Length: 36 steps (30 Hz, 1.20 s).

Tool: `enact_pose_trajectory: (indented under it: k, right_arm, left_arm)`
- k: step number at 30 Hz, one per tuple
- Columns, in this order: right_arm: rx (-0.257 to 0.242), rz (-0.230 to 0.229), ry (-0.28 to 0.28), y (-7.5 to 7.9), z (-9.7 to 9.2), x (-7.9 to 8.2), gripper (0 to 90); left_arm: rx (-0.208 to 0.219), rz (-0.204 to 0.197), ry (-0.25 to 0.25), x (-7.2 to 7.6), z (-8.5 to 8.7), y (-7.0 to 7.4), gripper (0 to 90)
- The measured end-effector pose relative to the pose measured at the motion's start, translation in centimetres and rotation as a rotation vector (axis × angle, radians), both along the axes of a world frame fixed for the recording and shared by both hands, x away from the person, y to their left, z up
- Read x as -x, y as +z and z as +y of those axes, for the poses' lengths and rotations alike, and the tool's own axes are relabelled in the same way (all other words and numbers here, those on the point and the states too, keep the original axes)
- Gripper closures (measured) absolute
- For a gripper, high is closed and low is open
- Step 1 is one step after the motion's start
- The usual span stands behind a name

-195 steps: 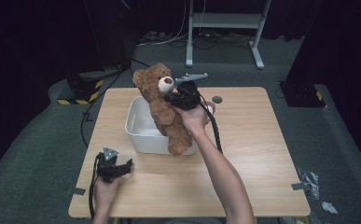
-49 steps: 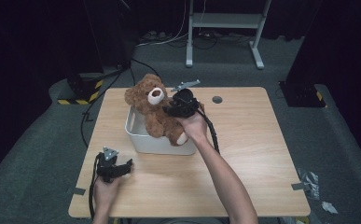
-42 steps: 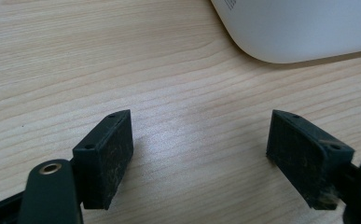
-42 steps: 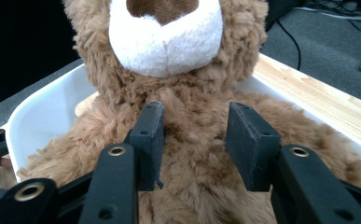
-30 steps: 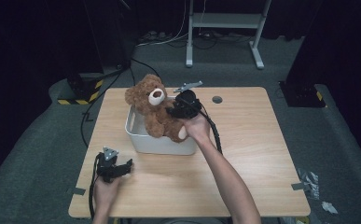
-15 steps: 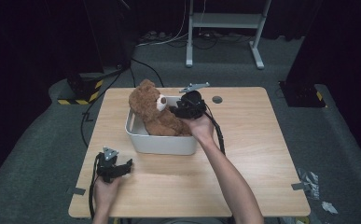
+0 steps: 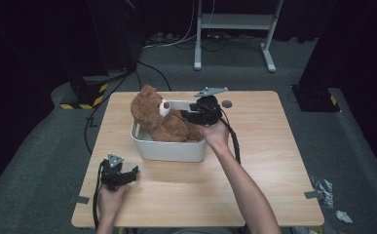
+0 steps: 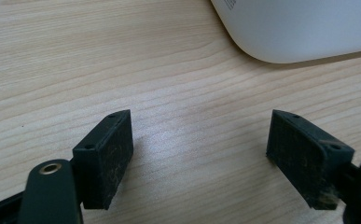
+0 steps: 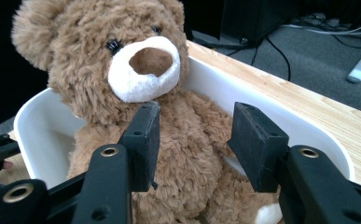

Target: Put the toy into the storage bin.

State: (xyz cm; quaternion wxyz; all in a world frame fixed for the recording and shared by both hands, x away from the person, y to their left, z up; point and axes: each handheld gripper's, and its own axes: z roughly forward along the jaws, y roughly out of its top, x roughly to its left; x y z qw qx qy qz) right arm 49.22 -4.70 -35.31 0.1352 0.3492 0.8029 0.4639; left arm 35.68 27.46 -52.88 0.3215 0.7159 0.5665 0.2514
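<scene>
Teddy bear (image 7: 161, 119) lying in white tub (image 7: 169, 150), right tool (image 7: 190, 116) just opening off it, left tool (image 7: 133, 171) open on table (image 7: 254, 161)

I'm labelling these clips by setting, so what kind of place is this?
Probably a lab or recording studio: a lone wooden table on grey carpet, dark curtains around it, cables and a metal stand behind.

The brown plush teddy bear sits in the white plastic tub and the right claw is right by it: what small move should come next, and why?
Probably draw the right claw back, away from the brown plush teddy bear. Its jaws have just been opening and stand apart in front of the bear's chest, while the bear sits inside the white plastic tub, leaning on its far wall. The placing looks done, so clearing the claw seems the sensible step.
</scene>
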Motion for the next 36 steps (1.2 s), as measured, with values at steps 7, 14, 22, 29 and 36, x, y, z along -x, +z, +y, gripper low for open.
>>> enact_pose_trajectory:
  k: [7, 14, 22, 29, 36]
  right_arm:
    - [-0.028, -0.012, -0.011, 0.2, -1.2, 0.3, 50.7]
    - [-0.042, -0.025, -0.017, 0.5, -2.3, 0.7, 49.4]
    - [-0.047, -0.037, -0.021, 0.9, -3.0, 1.0, 49.2]
    - [-0.055, -0.042, -0.028, 1.1, -3.9, 1.3, 48.3]
    - [-0.072, -0.06, -0.037, 1.3, -5.0, 1.8, 48.2]
  left_arm:
    - [0.0, 0.0, 0.0, 0.0, 0.0, 0.0, 22.6]
    - [0.0, 0.0, 0.0, 0.0, 0.0, 0.0, 22.5]
    - [0.0, 0.0, 0.0, 0.0, 0.0, 0.0, 22.6]
    - [0.0, 0.0, 0.0, 0.0, 0.0, 0.0, 22.5]
    - [0.0, 0.0, 0.001, 0.0, 0.0, 0.0, 22.5]
